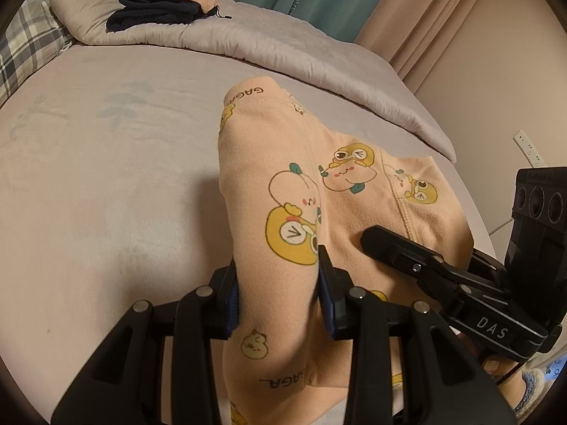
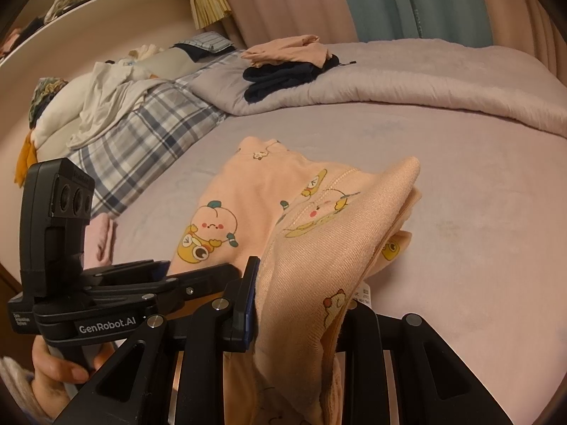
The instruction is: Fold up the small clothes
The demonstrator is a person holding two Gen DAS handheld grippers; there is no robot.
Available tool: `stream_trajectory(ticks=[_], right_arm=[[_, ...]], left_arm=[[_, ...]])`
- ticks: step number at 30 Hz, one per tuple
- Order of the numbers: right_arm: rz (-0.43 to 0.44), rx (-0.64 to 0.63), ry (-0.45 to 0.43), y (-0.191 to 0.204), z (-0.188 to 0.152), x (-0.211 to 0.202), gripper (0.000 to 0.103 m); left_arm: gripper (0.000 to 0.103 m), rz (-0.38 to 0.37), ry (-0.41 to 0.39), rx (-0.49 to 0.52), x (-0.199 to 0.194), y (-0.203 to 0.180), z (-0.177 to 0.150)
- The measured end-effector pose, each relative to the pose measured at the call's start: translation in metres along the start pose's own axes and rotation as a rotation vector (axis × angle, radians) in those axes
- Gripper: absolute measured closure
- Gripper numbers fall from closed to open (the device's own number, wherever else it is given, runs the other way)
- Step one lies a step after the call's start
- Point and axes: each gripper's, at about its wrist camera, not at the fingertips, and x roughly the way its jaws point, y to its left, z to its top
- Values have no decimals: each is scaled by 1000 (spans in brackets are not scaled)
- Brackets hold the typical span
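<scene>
The peach cartoon garment (image 1: 283, 191) could slip and flop crooked if either tool lets go too early, because its near edge is lifted off the bed (image 1: 106, 177). The left tool (image 1: 280, 294) pinches one bunch of it, and the right tool (image 2: 301, 304) pinches another, side by side.
</scene>
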Motion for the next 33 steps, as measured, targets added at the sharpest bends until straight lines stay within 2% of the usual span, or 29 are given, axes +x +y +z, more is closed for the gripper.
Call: stream_trajectory(ticks=[33], right_arm=[[-5,-10,6,-3,3,11,75]], left_arm=[[67,20,9,12,12,6,4]])
